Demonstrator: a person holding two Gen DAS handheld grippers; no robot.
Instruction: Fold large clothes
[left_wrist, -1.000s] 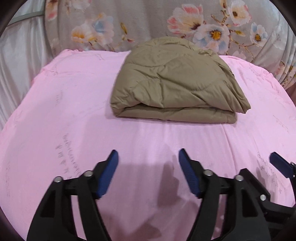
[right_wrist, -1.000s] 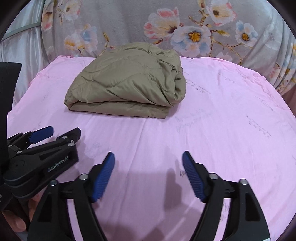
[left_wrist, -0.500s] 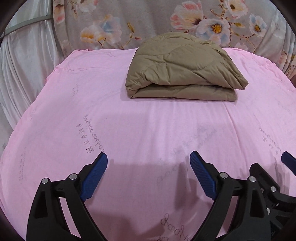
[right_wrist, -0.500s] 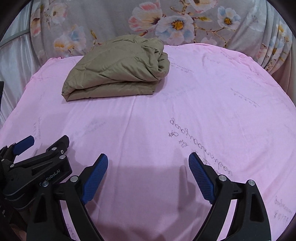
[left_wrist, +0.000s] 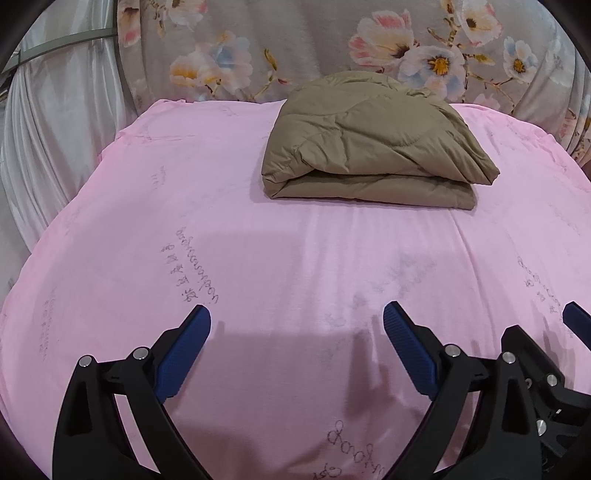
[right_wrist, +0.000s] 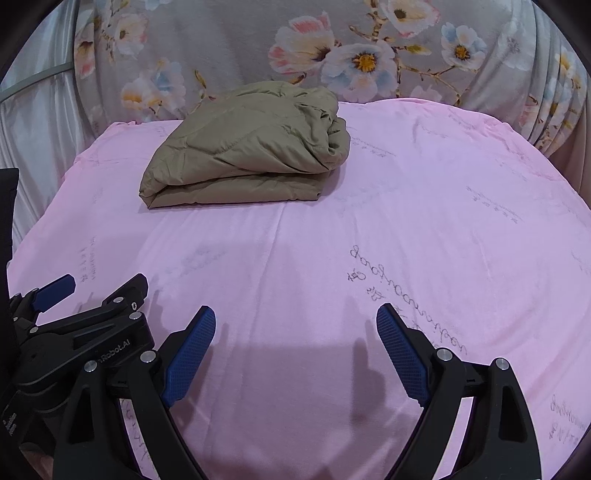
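Two grippers are held low over the near part of a pink sheet (left_wrist: 258, 229), both with jaws spread wide and nothing between the blue pads. The left gripper (left_wrist: 297, 328) is seen in its own view above bare sheet; the right gripper (right_wrist: 295, 326) is likewise released over bare sheet. In the right wrist view the left gripper appears just beside the right one, at the near left; the two are close together but are not seen to touch.

The task's item, a tan quilted garment (left_wrist: 373, 140), lies at the far side of the surface, just in front of a floral drape (left_wrist: 332, 48) that hangs behind it. It is well apart from both grippers. It has been laid in a compact bundle: a rounded upper layer is doubled over a flatter lower layer, with the folded edge facing the near side. The right end of the bundle, as seen from the right wrist view (right_wrist: 255, 147), is bunched and less even than the left corner.

The placement is judged deliberate: the bundle is set toward the back, out of the working area, and both grippers stand empty and clear of it, which is consistent with a fold completed. Whether the surface is a bed or a covered table cannot be determined from these views. A pale curtain (left_wrist: 55, 122) hangs at the far left.
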